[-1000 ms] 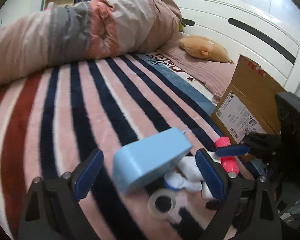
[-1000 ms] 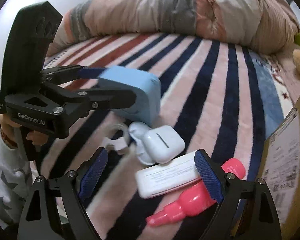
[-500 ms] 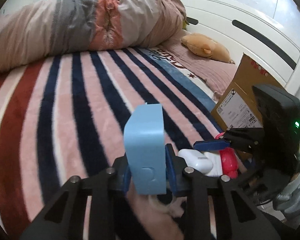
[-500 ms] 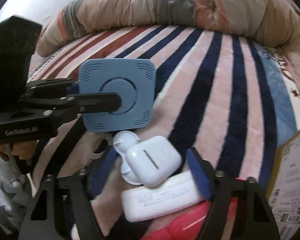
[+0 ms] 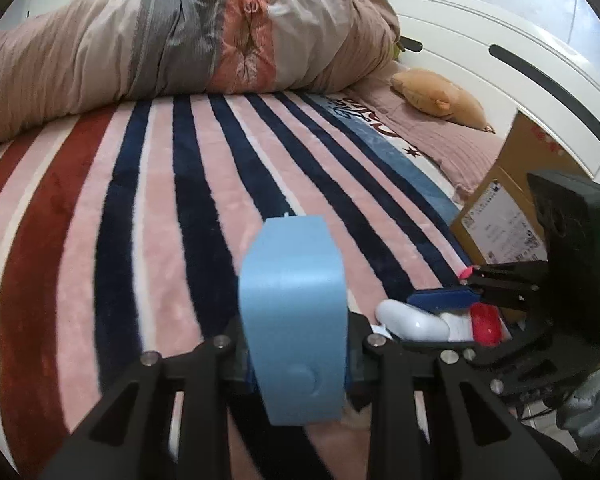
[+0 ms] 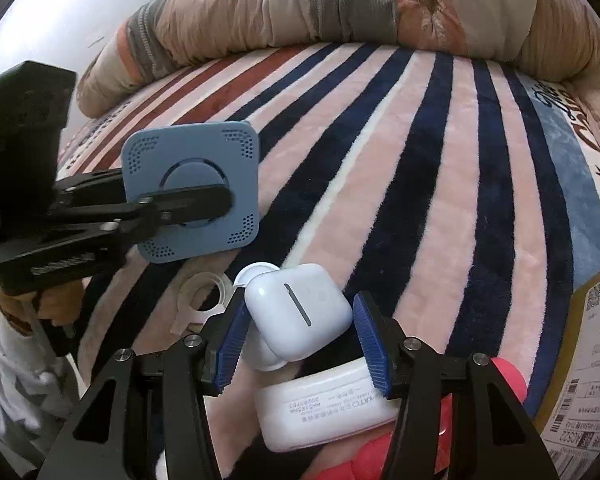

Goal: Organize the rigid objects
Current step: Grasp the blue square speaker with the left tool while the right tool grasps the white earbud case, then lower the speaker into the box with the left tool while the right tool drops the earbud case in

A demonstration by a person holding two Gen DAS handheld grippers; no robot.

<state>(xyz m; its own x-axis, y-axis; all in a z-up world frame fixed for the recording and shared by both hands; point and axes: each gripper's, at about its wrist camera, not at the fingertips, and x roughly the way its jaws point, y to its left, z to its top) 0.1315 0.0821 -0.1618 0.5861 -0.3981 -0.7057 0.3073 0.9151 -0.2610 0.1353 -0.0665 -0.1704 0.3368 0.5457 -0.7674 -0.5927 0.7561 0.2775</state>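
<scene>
My left gripper [image 5: 300,360] is shut on a light blue square device [image 5: 292,292], gripped across its flat faces and held on edge just above the striped blanket [image 5: 140,220]. The right wrist view shows that device's [image 6: 220,152] vented face with the left gripper [image 6: 216,200] clamped over its round centre. My right gripper [image 6: 300,344] straddles a white earbud case [image 6: 296,304]; its jaws are closing, with a thin gap still showing at the right pad. The case leans on a white charger block [image 6: 328,408] and a pink bottle-shaped thing [image 6: 372,456].
A clear tape ring [image 6: 200,296] lies on the blanket left of the case. An open cardboard box [image 5: 512,200] stands at the right. A rolled duvet [image 5: 180,40] lies across the back, with a plush toy [image 5: 440,96] near the white headboard [image 5: 480,60].
The left gripper shut on the blue device and tipped it up on edge. The right gripper moved in over the earbud case and its jaws narrowed around it.
</scene>
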